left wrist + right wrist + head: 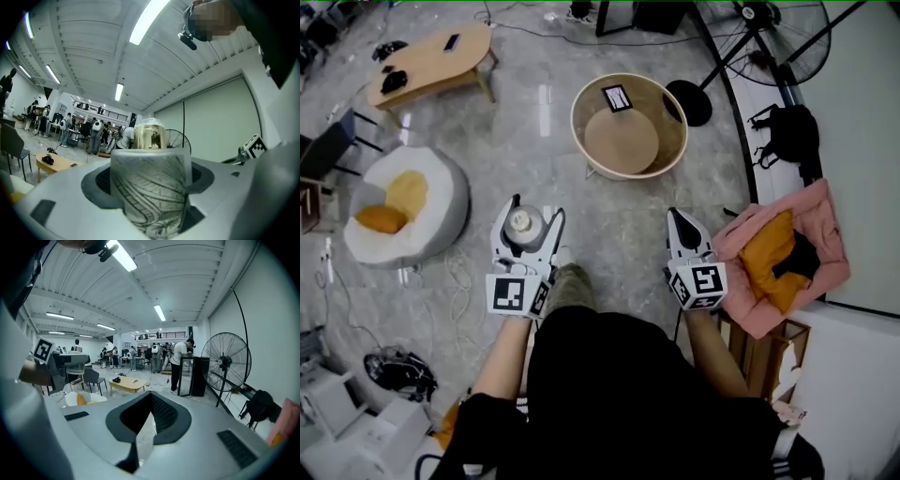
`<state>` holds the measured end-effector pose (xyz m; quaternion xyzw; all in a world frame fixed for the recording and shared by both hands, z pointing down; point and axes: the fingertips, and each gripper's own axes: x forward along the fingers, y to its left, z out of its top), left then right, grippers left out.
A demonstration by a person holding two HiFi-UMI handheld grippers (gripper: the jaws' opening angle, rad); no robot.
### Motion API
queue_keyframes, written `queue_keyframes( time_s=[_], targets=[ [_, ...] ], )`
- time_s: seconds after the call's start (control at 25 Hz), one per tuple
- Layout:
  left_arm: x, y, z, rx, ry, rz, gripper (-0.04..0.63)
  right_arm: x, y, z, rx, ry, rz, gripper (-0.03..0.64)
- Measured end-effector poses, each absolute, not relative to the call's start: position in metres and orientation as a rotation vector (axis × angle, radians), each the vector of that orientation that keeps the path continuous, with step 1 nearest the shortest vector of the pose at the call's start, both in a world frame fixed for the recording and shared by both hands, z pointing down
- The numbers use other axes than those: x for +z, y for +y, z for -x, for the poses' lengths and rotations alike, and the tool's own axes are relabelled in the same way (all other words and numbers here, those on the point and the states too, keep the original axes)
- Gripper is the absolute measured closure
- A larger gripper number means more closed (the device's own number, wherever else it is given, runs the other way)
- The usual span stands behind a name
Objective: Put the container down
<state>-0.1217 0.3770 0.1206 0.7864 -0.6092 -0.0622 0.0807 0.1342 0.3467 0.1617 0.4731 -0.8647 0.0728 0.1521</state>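
Observation:
My left gripper (534,210) is shut on the container (520,224), a small round jar with a pale cap, held above the grey floor in front of the person. In the left gripper view the container (151,187) fills the space between the jaws, with a patterned translucent wall and a gold top. The right gripper (679,221) is held level with it to the right, its jaws shut together with nothing between them. In the right gripper view that gripper (145,437) points into the room.
A round wooden tub-like table (628,127) stands on the floor ahead. A white beanbag with orange cushions (403,206) lies left, a low wooden table (431,61) far left. At right are a fan base (689,101) and a seat with pink cloth (783,258).

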Motion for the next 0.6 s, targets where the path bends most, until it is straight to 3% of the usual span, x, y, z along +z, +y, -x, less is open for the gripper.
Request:
queue_keyframes(
  time_s=[0.32,0.6],
  targets=[
    [0.119,0.303,0.186,-0.176,-1.763,-2.427,0.242,0.148,0.274,-0.066,0.168,-2.476,-1.445,0.597],
    [0.114,0.273,0.189,-0.159,-1.737,-2.458,0.242,0.153,0.255,-0.059,0.177,-2.446,-1.456,0.597]
  ],
)
